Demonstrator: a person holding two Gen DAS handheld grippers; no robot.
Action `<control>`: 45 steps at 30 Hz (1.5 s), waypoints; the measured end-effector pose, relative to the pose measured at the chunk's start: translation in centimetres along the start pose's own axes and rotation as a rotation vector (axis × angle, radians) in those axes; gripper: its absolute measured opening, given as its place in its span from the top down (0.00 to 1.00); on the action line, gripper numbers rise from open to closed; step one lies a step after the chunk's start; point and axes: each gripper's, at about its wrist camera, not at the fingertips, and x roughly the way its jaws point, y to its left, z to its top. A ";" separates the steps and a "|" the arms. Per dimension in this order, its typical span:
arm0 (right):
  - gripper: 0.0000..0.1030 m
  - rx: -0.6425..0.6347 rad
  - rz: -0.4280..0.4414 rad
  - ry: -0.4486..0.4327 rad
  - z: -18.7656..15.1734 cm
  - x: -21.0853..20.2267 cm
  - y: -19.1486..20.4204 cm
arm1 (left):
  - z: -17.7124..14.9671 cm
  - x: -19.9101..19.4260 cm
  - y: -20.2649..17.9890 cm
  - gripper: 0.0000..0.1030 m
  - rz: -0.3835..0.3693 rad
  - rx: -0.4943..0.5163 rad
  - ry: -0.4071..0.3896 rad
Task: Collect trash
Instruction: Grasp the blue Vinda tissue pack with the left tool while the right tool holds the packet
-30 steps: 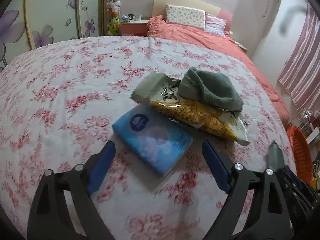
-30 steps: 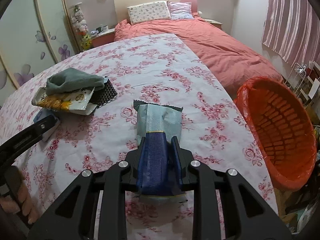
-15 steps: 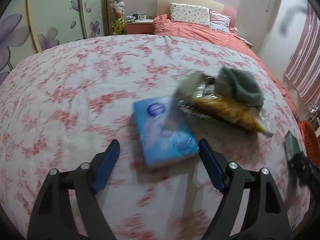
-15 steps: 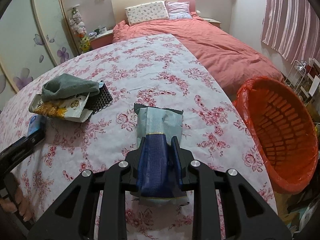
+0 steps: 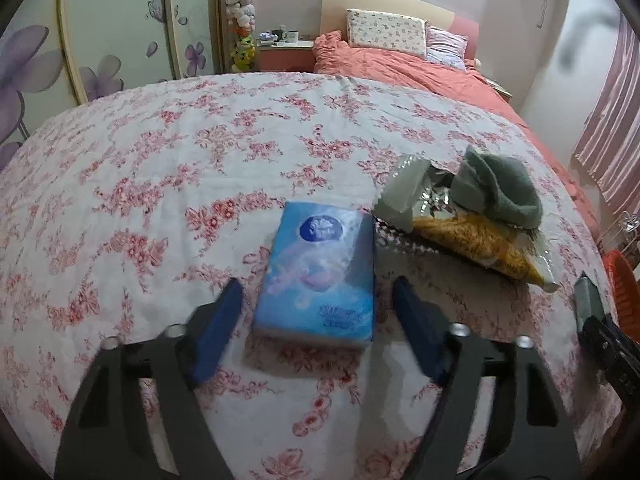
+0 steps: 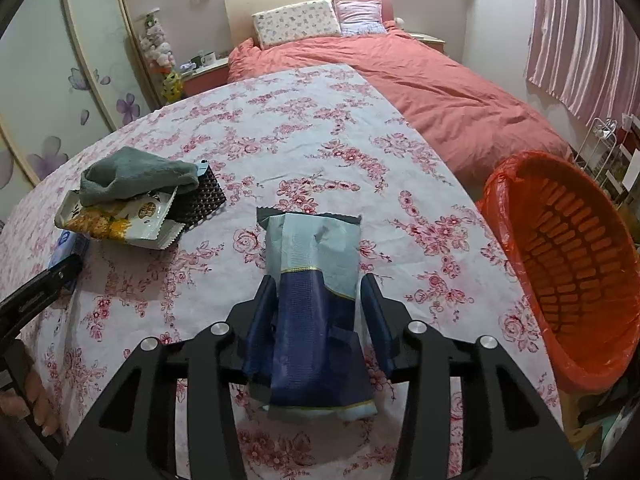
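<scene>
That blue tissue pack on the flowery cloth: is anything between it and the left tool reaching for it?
Nothing visible. The blue tissue pack lies flat on the floral cloth, between the fingers of the left tool, whose jaws have just been closing without touching it. The snack wrapper and grey cloth lie apart, beyond its right corner.

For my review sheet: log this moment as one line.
left hand-held gripper: closing around tissue pack, no contact | right hand-held gripper: opening, wrapper between jaws | basket: beside table
</scene>
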 end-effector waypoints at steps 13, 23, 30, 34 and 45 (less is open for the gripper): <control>0.62 0.003 -0.034 -0.005 1.3 1.3 0.2 | -0.6 -0.9 2.6 0.43 0.000 -0.015 -0.008; 0.55 -0.046 -0.059 -0.013 0.9 1.3 0.8 | -0.6 -0.8 2.5 0.42 0.000 -0.016 -0.006; 0.52 -0.040 -0.055 -0.012 0.9 1.3 0.8 | -0.6 -0.6 2.3 0.42 0.014 -0.009 -0.003; 0.51 -0.036 -0.053 -0.011 0.8 1.3 0.6 | -0.6 -0.5 2.4 0.41 0.018 -0.008 -0.001; 0.49 -0.035 -0.052 -0.011 0.9 1.3 0.5 | -0.6 -0.5 2.4 0.38 0.012 -0.011 -0.002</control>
